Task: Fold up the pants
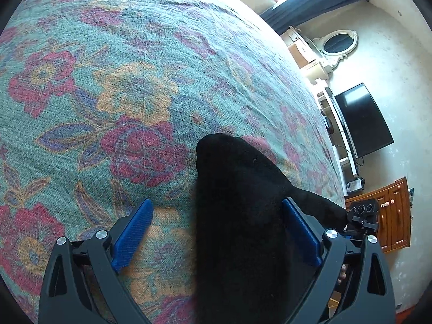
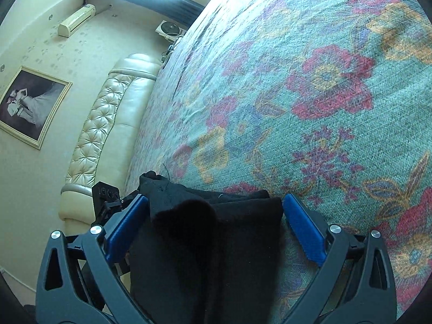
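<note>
Black pants (image 1: pixel 237 216) lie on a floral bedspread (image 1: pixel 121 81). In the left wrist view a rounded end of the black fabric runs forward between my left gripper's (image 1: pixel 218 203) blue pads, nearer the right pad (image 1: pixel 302 232); the jaws are wide open. In the right wrist view the pants (image 2: pixel 210 243) lie bunched in layers between the blue pads (image 2: pixel 302 229) of my right gripper (image 2: pixel 215 197), also wide open. The other gripper shows at each view's edge, in the left wrist view (image 1: pixel 361 216) and in the right wrist view (image 2: pixel 105 197).
The bedspread (image 2: pixel 324 81) fills most of both views. A tufted cream headboard (image 2: pixel 108 124) edges the bed on one side. A TV (image 1: pixel 361 118), a wooden cabinet (image 1: pixel 388 216) and a mirror (image 1: pixel 338 43) stand beyond the other edge.
</note>
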### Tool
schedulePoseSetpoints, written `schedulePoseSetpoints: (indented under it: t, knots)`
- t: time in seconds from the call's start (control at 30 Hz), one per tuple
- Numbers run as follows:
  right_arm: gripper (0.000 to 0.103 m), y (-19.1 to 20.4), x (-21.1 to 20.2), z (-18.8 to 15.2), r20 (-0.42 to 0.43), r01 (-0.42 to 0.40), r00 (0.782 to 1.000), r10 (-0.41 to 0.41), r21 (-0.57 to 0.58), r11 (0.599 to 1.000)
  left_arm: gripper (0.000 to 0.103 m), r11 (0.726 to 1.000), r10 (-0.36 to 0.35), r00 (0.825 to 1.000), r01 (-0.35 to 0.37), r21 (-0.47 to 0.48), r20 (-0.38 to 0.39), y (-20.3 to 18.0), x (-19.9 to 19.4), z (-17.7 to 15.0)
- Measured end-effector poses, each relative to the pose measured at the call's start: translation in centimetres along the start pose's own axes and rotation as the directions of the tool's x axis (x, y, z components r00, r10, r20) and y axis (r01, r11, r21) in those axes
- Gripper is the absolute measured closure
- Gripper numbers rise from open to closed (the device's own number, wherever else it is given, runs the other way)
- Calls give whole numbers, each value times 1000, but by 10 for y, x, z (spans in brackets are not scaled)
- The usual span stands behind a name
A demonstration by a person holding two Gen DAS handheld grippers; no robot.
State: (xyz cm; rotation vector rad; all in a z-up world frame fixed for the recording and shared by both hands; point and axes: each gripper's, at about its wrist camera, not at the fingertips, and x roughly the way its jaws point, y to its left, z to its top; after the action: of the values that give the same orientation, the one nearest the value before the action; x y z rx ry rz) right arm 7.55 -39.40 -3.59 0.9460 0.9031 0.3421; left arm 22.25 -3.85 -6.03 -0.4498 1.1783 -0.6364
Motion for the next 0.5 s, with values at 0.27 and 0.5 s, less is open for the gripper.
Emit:
schedulePoseSetpoints:
  t: [0.27, 0.5]
  knots:
    - [54, -7, 4, -3, 2, 100, 995, -100, -5, 995, 6, 1000, 30, 998, -30, 8, 46, -10, 11, 1]
    - [57, -16, 1, -4, 6, 68, 998, -68, 8, 998, 11, 986, 134, 989, -140, 93, 69, -23, 17, -5]
